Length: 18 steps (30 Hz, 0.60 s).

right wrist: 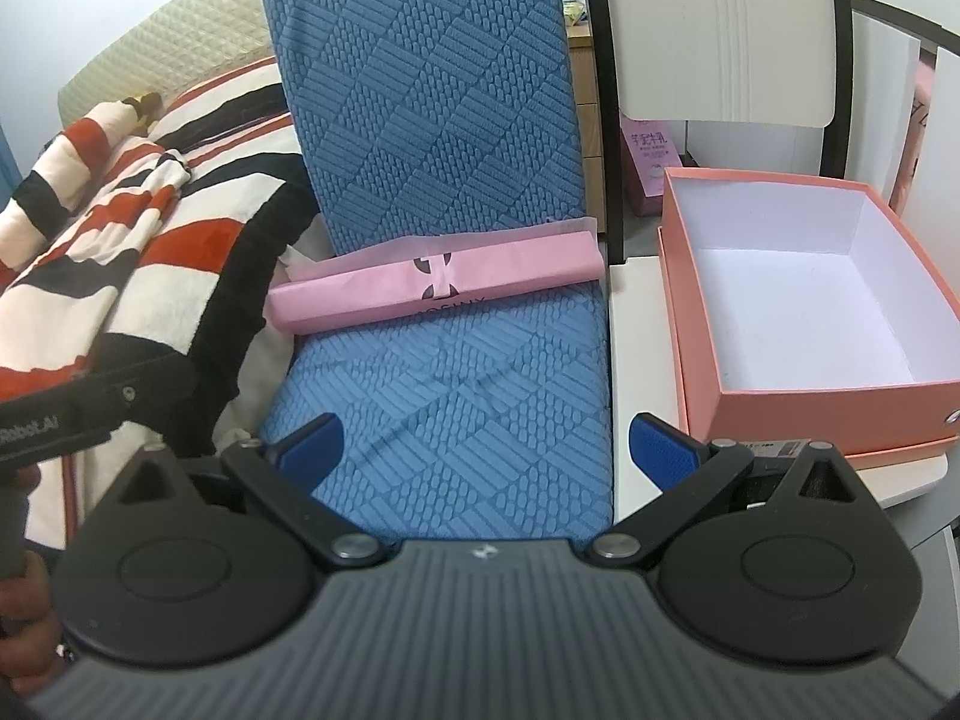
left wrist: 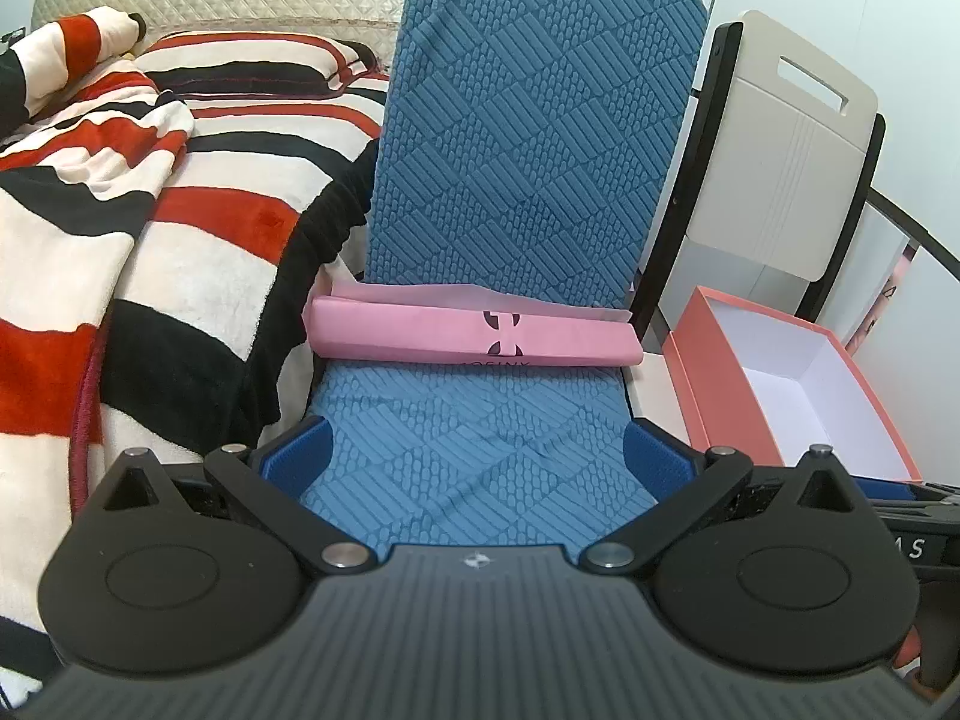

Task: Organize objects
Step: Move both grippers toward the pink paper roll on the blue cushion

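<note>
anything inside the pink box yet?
No. The pink box is open on top and shows only its bare white floor and walls. The near wall hides a strip of the floor just behind it. The pink paper roll lies on the blue chair seat.

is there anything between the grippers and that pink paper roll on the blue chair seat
Nothing visible. Both the left gripper and right gripper are open over bare blue seat, with the pink roll lying farther back against the backrest.
</note>
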{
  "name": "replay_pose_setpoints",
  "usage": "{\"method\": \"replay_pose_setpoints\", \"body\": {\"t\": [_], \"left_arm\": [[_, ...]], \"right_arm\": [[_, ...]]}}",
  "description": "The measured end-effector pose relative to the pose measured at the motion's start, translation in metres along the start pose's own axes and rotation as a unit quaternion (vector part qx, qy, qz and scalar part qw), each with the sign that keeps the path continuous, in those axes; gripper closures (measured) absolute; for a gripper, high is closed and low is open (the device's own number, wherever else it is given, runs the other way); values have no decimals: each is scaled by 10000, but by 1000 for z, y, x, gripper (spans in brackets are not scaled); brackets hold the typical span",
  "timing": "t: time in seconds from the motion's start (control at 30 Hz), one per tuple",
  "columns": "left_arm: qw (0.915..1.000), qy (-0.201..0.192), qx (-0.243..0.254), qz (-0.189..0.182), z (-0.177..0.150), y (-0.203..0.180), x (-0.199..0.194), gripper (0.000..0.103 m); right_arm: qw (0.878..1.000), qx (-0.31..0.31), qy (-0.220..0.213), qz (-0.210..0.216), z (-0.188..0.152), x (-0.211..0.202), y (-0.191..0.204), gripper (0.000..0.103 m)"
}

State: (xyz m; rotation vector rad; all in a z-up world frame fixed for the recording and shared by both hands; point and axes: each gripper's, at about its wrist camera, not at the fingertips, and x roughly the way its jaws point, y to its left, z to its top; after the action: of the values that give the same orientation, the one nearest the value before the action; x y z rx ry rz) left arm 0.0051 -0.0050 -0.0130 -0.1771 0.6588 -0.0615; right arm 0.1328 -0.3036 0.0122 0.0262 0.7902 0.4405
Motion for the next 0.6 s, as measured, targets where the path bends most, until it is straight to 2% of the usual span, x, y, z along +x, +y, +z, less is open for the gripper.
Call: {"method": "replay_pose_setpoints", "body": {"t": [0.6], "left_arm": [[10000, -15, -77, 46, 1, 1, -1, 0]], "right_arm": [[9999, 41, 91, 7, -4, 5, 0, 0]]}}
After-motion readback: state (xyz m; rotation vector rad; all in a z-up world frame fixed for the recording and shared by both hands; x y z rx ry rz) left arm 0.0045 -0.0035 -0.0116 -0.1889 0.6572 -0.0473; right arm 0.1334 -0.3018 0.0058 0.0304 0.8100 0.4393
